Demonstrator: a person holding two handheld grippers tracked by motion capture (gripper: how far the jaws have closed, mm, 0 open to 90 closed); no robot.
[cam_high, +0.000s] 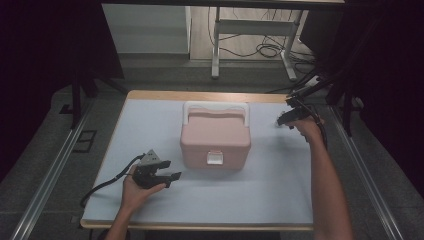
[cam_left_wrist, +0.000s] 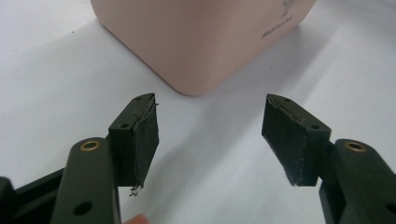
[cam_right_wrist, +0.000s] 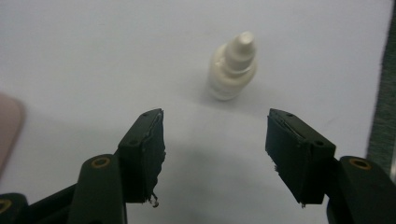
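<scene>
A pink box (cam_high: 215, 140) with a white handle and a white front latch stands shut in the middle of the table. My left gripper (cam_high: 167, 172) hovers just left of its front corner, jaws open and empty; the left gripper view has the box's rounded corner (cam_left_wrist: 196, 42) close ahead of the open gripper (cam_left_wrist: 210, 135). Near the table's far right edge, my right gripper (cam_high: 281, 120) is open beside a small white bottle (cam_high: 278, 123). In the right gripper view that bottle (cam_right_wrist: 232, 67) stands upright just beyond the open gripper (cam_right_wrist: 215, 154), apart from them.
The table (cam_high: 150, 200) has a pale blue-white cover and a wooden rim. A cable (cam_high: 100, 187) trails from the left gripper over the front left corner. Dark frame posts and rails flank both sides. A desk frame with loose cables stands on the floor beyond.
</scene>
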